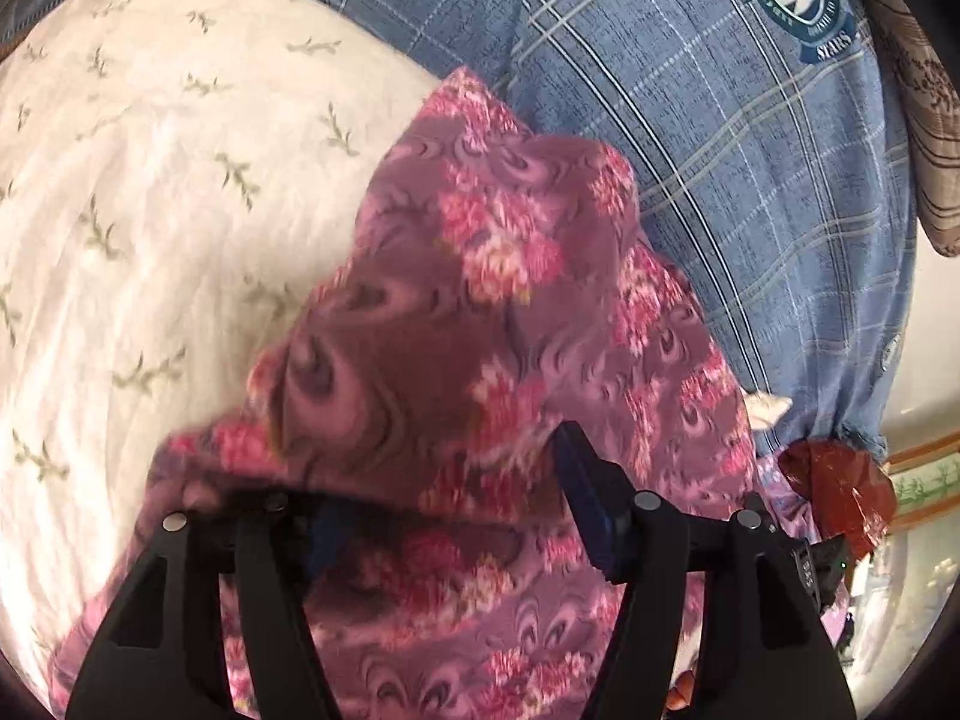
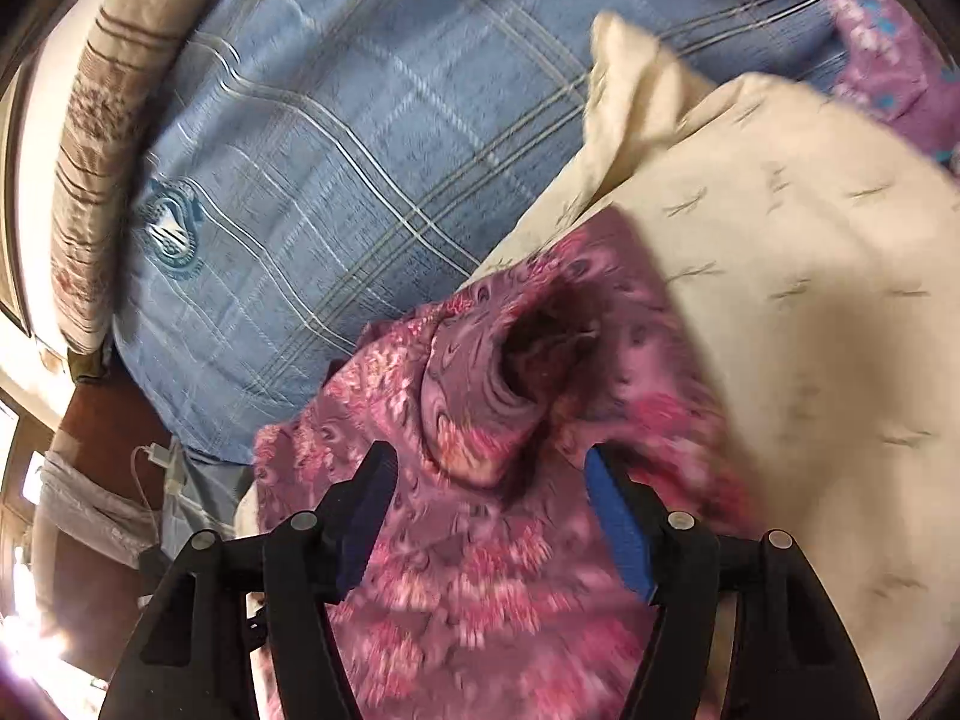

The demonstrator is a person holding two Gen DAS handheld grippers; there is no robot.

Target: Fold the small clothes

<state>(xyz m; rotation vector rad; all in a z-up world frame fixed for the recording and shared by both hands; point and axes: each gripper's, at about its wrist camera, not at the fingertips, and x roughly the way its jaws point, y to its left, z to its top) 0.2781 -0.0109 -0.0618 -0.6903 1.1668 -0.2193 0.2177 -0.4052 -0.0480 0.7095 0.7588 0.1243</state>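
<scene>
Right gripper point(image 2: 486, 516): jaws apart, both blue pads clear of cloth on their inner faces; the floral garment point(image 2: 480, 540) runs under and between them, not pinched. Released.

Left gripper point(image 1: 444, 510): jaws part-open. Right pad stands bare above the garment point(image 1: 480, 330); left pad is buried under a raised fold of it. Cannot tell whether that fold is caught or only draped over the finger.

Garment: purple-pink floral print, bunched and humped, not flat. In the right wrist view a dark round opening, a sleeve or neck hole by the look of it, sits just beyond the jaws. It lies on the cream pillow point(image 1: 150, 180), overlapping the pillow's edge nearest the blue plaid bedcover point(image 1: 720, 180), and spills onto that cover. Bedcover carries a round crest off to the side away from the pillow. A second purple cloth with blue flowers point(image 2: 888, 60) lies beyond the pillow, well apart from the garment. Striped brown fabric point(image 2: 90, 150) edges the bedcover on its far side from the pillow.

Step, as judged: early. Garment is being sorted and spread out; no clean fold shows yet.

Next move calls for: finding a true edge or corner rather than a mid-cloth bunch, closing on a single layer, then drawing the two grippers apart to flatten it. Soft pillow beneath gives poor backing; pinch shallow.
</scene>
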